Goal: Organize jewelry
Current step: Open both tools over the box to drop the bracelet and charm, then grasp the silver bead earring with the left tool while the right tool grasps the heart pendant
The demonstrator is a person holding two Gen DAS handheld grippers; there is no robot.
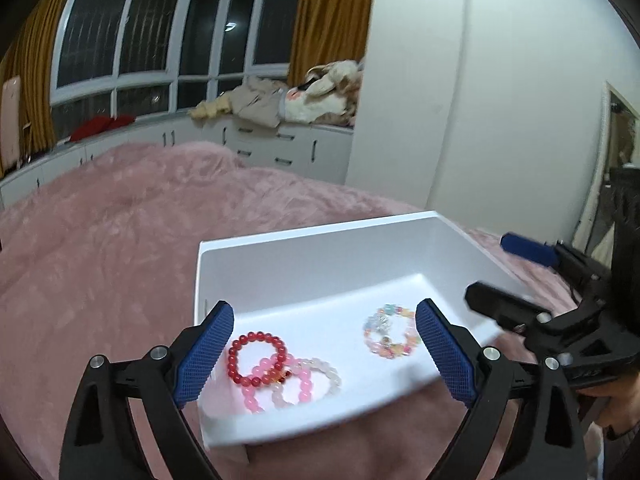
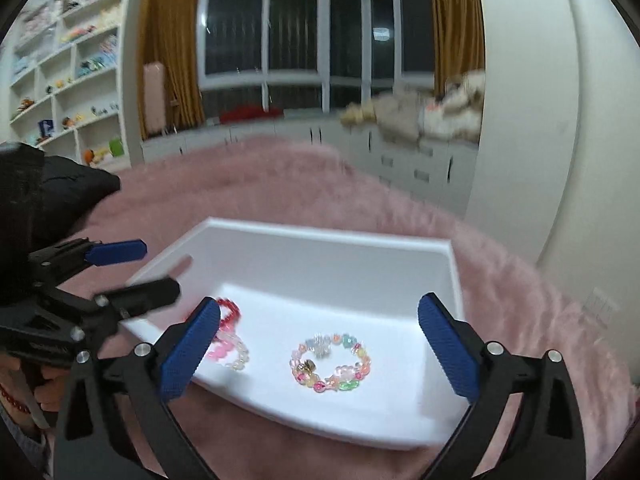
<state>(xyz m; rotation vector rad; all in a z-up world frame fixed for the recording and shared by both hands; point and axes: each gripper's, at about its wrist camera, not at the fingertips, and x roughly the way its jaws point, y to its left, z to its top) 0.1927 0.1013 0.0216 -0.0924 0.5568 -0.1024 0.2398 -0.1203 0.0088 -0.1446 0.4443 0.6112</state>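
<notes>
Both the left tool and the right tool hang spread and empty over the white tray on the bed, where the multicolour bead bracelet, lower centre, looks light, limp and slippery, best pinched across one strand.

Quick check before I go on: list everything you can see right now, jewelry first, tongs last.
red bracelet: 1, red beads, tray left, overlapping the pink one
pink bracelet: 1, pink beads, tray left, linked into the pile
pale bracelet: 1, whitish-pink beads, right end of the pile
multicolour bracelet: 1, mixed pastel beads, tray right, apart from the others
tray: 1, white, on the blanket
blanket: 1, pink, fluffy, under the tray
shelves: 1 unit, white, back left, full of small items
curtains: mustard, beside the windows
left tongs: open, empty, over the tray
right tongs: open, empty, over the tray
</notes>
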